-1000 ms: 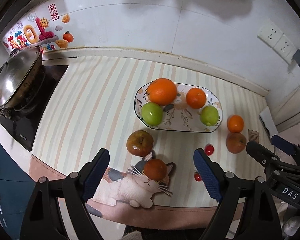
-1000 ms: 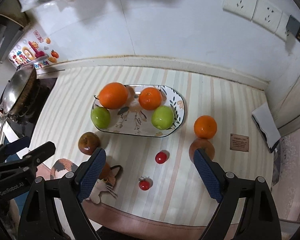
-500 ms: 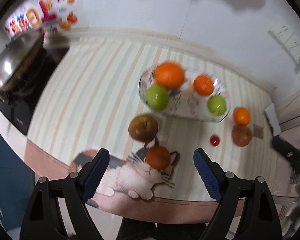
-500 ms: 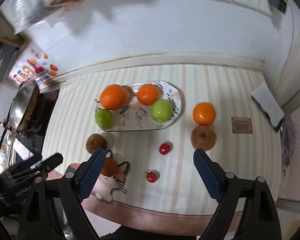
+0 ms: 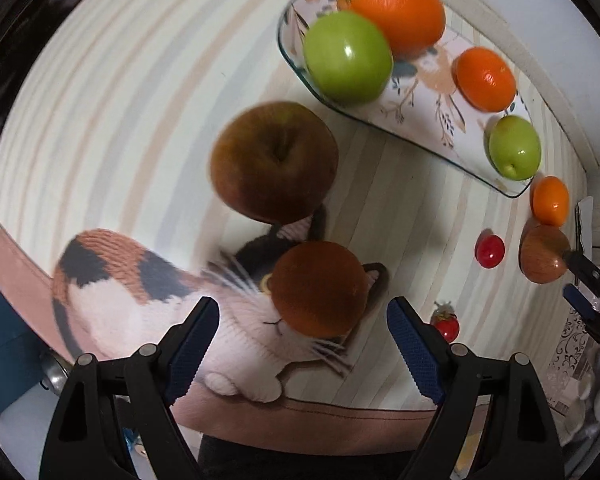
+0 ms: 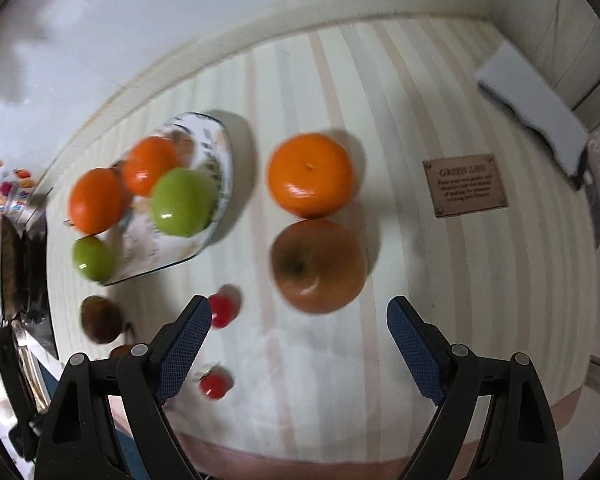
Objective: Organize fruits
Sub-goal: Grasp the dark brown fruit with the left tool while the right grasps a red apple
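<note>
My left tool (image 5: 302,332) points down at the striped surface (image 5: 100,100), its blue-padded jaws standing wide apart and gripping nothing. Just ahead of the gap lies a round rust-brown fruit (image 5: 320,286) on the printed calico cat (image 5: 148,292) at the near edge of the mat. Beyond it, close but not touching so far as I can tell, sits a larger dark brown apple (image 5: 274,160) with its stem dimple turned up.

The oval glass plate with a leaf-and-bird print (image 5: 424,96) stands farther back, holding a big orange (image 5: 396,10), a smaller orange (image 5: 485,79), a large green apple (image 5: 347,62) and a smaller green apple (image 5: 515,147).

My right tool (image 6: 300,334) also hangs open over the surface with nothing between its jaws. Ahead of it is a reddish-brown apple (image 6: 319,266), and touching its far side a loose orange (image 6: 311,175). Two small red cherry tomatoes lie near my left-hand finger: one (image 6: 223,309) just beside its tip, the other (image 6: 214,384) nearer the mat's edge. A small brown label with print too small to read (image 6: 465,184) lies to the right, well apart from the fruit, and a white folded cloth (image 6: 534,108) sits in the far right corner. The right view is blurred on its left side.
</note>
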Available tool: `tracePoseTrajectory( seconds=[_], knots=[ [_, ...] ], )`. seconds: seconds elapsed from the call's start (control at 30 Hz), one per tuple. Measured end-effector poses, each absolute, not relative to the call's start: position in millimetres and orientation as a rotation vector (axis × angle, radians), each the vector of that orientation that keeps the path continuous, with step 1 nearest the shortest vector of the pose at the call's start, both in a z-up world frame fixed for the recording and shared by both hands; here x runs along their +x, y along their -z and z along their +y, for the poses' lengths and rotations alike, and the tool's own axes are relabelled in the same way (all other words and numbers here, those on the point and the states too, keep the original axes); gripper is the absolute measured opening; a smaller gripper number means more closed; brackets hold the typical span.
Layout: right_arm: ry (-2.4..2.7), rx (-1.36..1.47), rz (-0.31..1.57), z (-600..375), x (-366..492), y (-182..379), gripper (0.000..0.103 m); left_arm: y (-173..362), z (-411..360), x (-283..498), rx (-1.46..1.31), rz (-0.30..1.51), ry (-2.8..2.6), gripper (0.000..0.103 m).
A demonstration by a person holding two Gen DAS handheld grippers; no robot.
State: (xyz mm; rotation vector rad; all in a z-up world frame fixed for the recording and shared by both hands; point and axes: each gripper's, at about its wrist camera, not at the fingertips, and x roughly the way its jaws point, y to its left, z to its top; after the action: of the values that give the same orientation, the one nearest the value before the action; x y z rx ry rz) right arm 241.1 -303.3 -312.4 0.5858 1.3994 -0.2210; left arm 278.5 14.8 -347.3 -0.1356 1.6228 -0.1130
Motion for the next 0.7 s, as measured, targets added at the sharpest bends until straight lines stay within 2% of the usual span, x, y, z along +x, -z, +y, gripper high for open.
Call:
tracePoseTrajectory(
  seconds=[0.13,0.17,0.27,0.3,0.7],
  knots=[
    [0.211,0.617,1.438,-307,253,342,0.089,358,6,281,-0.122,1.647,0.111,0.086],
    [0.206,0.611,1.447,-306,256,348,0.088,359,4,282,-0.114,1.646,0.108,0.083],
    [0.212,0.582,1.464,-303,261,360,0.078,361,-1,283,-0.088,1.633,0.106,0.053],
    [0.213,0.569,1.46,-303,261,361,0.07,360,-3,283,-0.08,1.621,0.104,0.053],
    [0.037,0.491,1.547,-260,222,354,0.069,355,-10,237,-0.029,1.627,0.157,0.053]
  ],
)
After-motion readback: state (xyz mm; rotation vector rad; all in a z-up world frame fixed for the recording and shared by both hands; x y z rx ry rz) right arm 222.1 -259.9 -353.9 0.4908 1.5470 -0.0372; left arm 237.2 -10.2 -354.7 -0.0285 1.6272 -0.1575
